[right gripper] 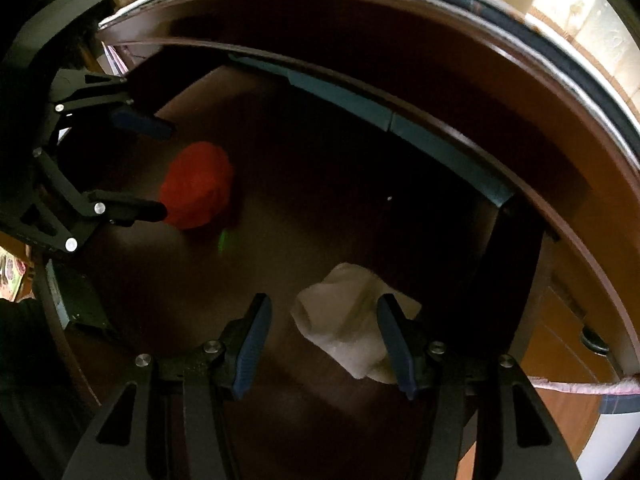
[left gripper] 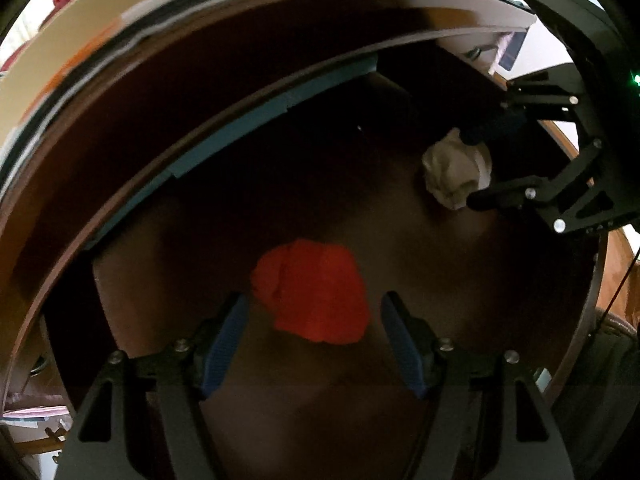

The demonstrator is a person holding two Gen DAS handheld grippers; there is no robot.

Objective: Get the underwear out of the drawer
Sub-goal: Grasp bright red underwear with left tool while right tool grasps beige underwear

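Both grippers reach into an open dark wooden drawer (left gripper: 440,280). A bunched red piece of underwear (left gripper: 312,296) lies on the drawer floor between the spread fingers of my left gripper (left gripper: 314,308), which is open. It also shows in the right wrist view (right gripper: 196,184), with the left gripper (right gripper: 164,170) around it. A crumpled white piece of underwear (right gripper: 344,320) lies between the spread fingers of my right gripper (right gripper: 324,312), which is open. In the left wrist view the white underwear (left gripper: 456,172) sits between the right gripper's fingers (left gripper: 476,168).
The drawer's front panel with a blue-grey strip (left gripper: 224,140) arcs above the opening, also seen in the right wrist view (right gripper: 400,120). The desk top edge (left gripper: 240,12) overhangs it. Wooden floor (right gripper: 560,344) shows at the right.
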